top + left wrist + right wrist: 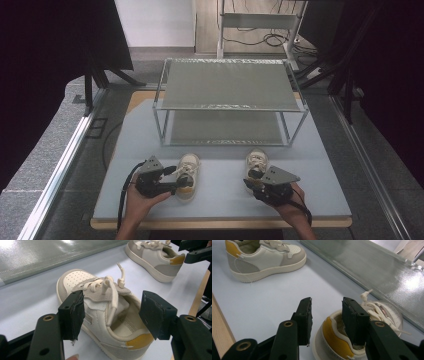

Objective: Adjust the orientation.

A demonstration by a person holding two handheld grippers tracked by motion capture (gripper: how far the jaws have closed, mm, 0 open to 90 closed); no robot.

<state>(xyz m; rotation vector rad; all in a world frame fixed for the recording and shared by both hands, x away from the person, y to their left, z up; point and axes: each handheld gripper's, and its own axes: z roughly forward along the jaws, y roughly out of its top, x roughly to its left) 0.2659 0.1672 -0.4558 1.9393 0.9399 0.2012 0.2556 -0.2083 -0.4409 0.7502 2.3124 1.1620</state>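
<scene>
Two small cream, grey and yellow sneakers lie on a pale blue mat [220, 197]. The left sneaker [188, 176] [105, 322] lies with its rear between the jaws of my left gripper [175, 181] [112, 305]. Those jaws are open; one pad sits close against the sneaker's side and the other stands clear of it. My right gripper [253, 179] [327, 305] is at the heel of the right sneaker [257, 161] [374, 315]. It is open, with one jaw inside the sneaker's opening and one outside, a gap off the yellow heel.
A two-level metal rack [230, 92] with grey shelves stands just beyond the sneakers. Its lower shelf [50, 257] [382, 270] lies close ahead of both toes. The mat ends at a wooden table edge [219, 325] near the person's hands. Dark curtains and metal rails flank the table.
</scene>
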